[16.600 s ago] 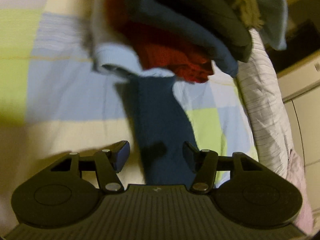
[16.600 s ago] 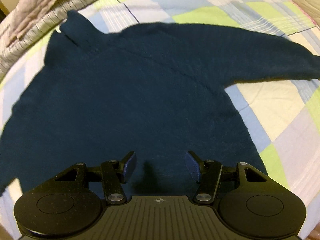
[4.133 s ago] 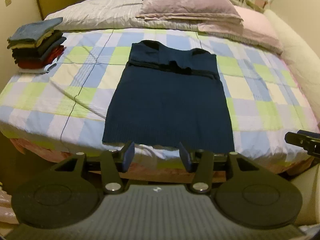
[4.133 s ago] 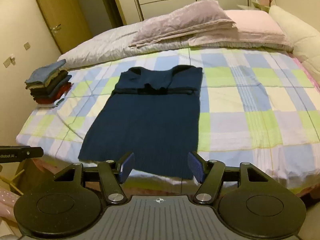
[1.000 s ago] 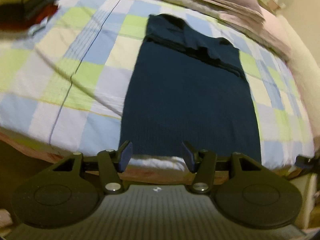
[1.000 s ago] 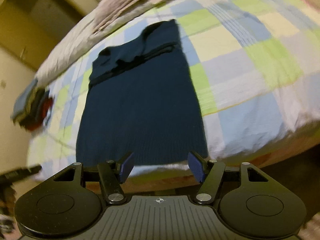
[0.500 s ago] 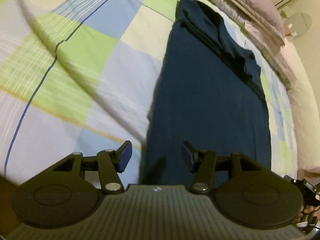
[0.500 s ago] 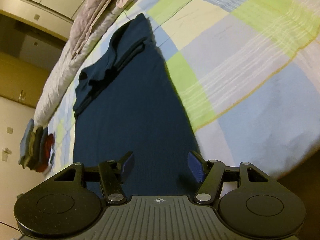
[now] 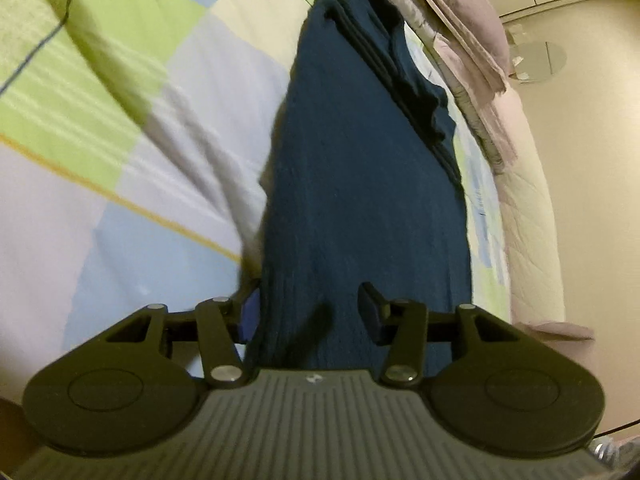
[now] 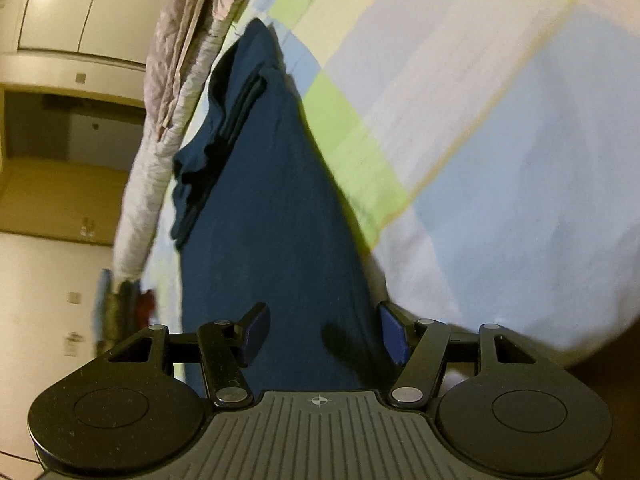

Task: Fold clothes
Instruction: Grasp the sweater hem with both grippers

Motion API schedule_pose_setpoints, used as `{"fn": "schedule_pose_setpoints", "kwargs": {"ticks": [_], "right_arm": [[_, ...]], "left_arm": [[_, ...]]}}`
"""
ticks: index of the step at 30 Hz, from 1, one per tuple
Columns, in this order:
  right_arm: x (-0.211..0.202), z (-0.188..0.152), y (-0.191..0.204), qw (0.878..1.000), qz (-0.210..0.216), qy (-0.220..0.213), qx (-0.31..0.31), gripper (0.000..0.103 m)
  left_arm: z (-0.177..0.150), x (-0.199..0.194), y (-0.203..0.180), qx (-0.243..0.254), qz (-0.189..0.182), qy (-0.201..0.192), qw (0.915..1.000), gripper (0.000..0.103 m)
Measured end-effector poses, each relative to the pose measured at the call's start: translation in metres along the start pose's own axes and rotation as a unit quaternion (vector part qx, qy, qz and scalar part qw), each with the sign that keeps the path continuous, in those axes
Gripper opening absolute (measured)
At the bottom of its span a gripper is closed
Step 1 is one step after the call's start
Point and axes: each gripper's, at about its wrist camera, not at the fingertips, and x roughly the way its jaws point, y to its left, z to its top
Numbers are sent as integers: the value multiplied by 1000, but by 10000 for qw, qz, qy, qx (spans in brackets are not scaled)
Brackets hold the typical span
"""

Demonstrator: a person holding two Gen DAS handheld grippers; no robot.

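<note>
A dark blue sweater (image 9: 360,160) lies flat on the checked bedspread (image 9: 120,160), its sleeves folded in near the collar at the far end. My left gripper (image 9: 310,314) is low over the hem's near left corner. Its jaws are closing, with the sweater's left edge between them, and the pads do not press the cloth. In the right wrist view the same sweater (image 10: 272,200) runs away from me. My right gripper (image 10: 324,334) stands open at the hem's near right corner, with the cloth's right edge between its fingers.
Pillows (image 9: 460,12) and a striped quilt lie at the head of the bed beyond the collar. A stack of folded clothes (image 10: 124,304) sits at the bed's far left side. A padded cream bed side (image 9: 528,200) runs along the right. Wardrobe doors (image 10: 80,0) stand behind.
Both grippers have dropped from above the bed edge down to the sweater's hem and rolled. The hem corners now lie between the fingers. The left jaws have narrowed a little.
</note>
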Motion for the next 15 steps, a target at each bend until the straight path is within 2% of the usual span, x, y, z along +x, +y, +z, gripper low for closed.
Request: {"fn": "schedule_pose_setpoints", "kwargs": {"ticks": [2,3,5,6,7,8,9,10,12,15], "right_arm": [[1,-1,-2,9999,99,93,38,63],[1,-1,-2,9998,136,124,36,63],[7,1,0,9996,204,189,-2,63],[11,1,3,9996,170,211,-71,58],[15,1,5,9995,136,232,-141,47],[18,1,8,9994,85,257,-213,18],[21,0,10,9990,-90,304,-302,10],[23,-1,11,9984,-243,339,-387,8],[14,-3,15,9982,-233,220,-499,8],[-11,-7,29,9978,-17,-35,-669,7]], "left_arm": [[-1,2,2,-120,-112,31,9999,44],[-2,4,-1,3,-51,51,10000,43],[-3,9,-7,249,73,92,9996,25],[-3,12,-10,380,150,104,9991,10],[-5,13,-12,521,278,72,9982,8],[-6,12,-11,524,288,14,9982,8],[-8,11,-12,536,296,-49,9981,7],[-11,7,-15,592,300,-141,9977,6],[-16,-2,-21,706,308,-326,9965,5],[-24,-25,-32,834,139,-782,9933,5]]}}
